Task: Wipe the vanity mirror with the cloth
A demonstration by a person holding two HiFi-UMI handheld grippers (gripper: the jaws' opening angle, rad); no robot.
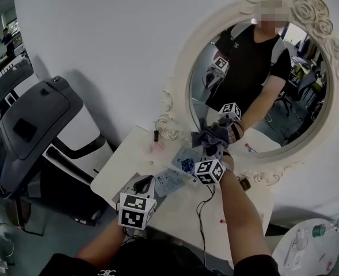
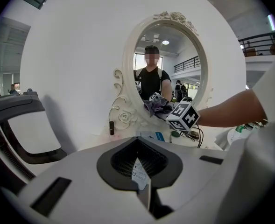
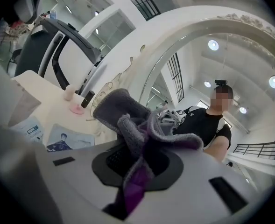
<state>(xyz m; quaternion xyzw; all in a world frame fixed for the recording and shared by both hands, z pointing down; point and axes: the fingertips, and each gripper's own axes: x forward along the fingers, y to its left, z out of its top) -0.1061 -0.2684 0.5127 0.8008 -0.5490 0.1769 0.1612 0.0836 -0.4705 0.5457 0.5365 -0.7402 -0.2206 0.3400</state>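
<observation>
The oval vanity mirror (image 1: 273, 91) in an ornate white frame (image 1: 179, 79) stands at the back of a white table (image 1: 175, 214). My right gripper (image 1: 214, 148) is shut on a grey and purple cloth (image 1: 209, 135), which is bunched against the lower left of the glass. In the right gripper view the cloth (image 3: 128, 125) spills out of the jaws (image 3: 132, 185) just before the mirror frame (image 3: 174, 45). My left gripper (image 1: 143, 184) hovers low over the table's front left, apart from the mirror (image 2: 165, 64). Its jaws look shut (image 2: 143, 188) with only a small white tag showing.
Printed leaflets (image 1: 183, 163) lie on the table near the mirror's foot. A small dark bottle (image 1: 156, 135) and a pink item (image 1: 159, 147) stand by the frame. A cable (image 1: 201, 211) trails across the table. A large grey-white machine (image 1: 37, 125) stands left; a round white table (image 1: 307, 249) sits lower right.
</observation>
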